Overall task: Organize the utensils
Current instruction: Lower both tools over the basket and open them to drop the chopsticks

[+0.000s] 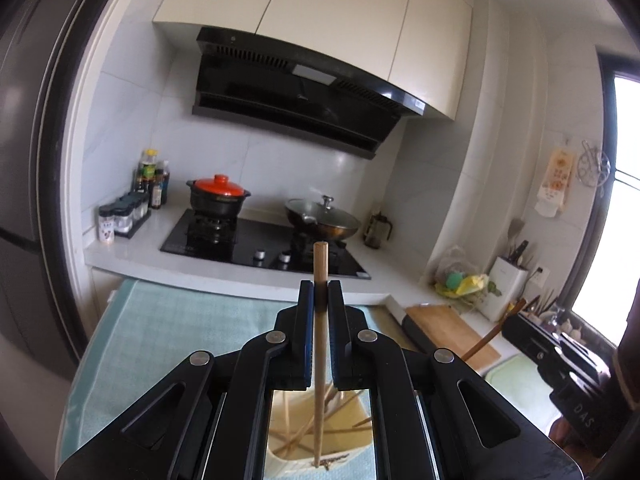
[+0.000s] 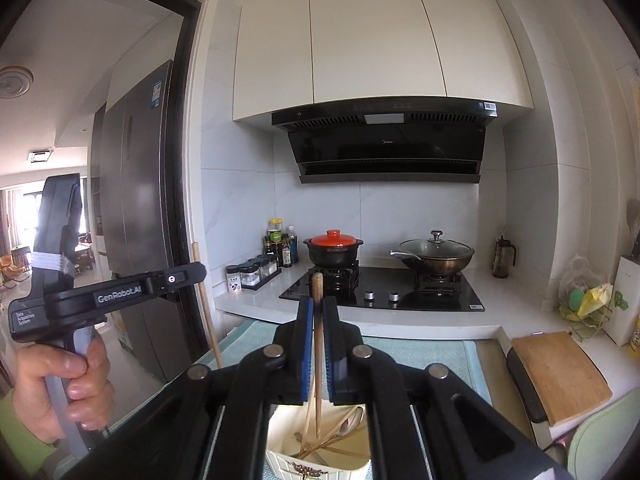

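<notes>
Left gripper round slim wooden stick

Daylit kitchen, both wrist views bright w/ heavy fisheye warp.

Light comes mostly from a window at right edge of left wrist view, blown out to pure white; in right wrist view a sunlit room past the doorway is overexposed too. White cabinets and wall tiles read evenly lit, soft shadow under the range hood. Glass lid and hob show glare spots. Straight lines bow hard toward edges; corners vignette to black. Slight motion softness overall; the black claw bodies up close are dark, low detail.
</notes>
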{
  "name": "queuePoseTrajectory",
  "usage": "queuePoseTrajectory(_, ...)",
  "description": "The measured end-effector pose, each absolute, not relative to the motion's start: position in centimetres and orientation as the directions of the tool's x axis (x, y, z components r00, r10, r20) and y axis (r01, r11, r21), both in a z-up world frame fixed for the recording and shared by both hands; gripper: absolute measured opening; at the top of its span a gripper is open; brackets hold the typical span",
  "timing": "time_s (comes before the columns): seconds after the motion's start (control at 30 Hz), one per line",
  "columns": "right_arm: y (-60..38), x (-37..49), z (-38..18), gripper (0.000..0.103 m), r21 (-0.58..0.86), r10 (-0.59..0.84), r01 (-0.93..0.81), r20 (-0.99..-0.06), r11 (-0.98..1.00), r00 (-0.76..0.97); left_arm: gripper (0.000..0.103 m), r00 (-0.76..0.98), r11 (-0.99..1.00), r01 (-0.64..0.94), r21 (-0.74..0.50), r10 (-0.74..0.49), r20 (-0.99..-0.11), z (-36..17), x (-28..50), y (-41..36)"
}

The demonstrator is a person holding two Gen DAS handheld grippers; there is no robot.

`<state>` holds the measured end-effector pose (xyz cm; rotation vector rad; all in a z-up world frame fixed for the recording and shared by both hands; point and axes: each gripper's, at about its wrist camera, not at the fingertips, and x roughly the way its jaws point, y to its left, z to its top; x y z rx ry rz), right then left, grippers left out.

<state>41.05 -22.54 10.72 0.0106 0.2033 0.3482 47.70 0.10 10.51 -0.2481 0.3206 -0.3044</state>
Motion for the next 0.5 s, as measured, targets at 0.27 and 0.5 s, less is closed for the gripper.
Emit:
queuePoseTrajectory(0.27, -21.1, 47.0, 5.8, 0.005, 0.086, 0.382, -0.376, -0.327, 0.923, 0.864, 0.004, 0.888, 0.941, 0.203, -0.271, -0.294, -0.355, 4.9, 53.2, -1.4)
queuePoseTrajectory(0.5, -20.7, 52.4, -0.1, 0.005, 0.177, 0.409, -0.373, -0.512, 0.911, 0.755, 0.004, 0.834, 0.941, 0.174, -0.291, -0.298, -0.465, -0.6, 56.8, -2.0)
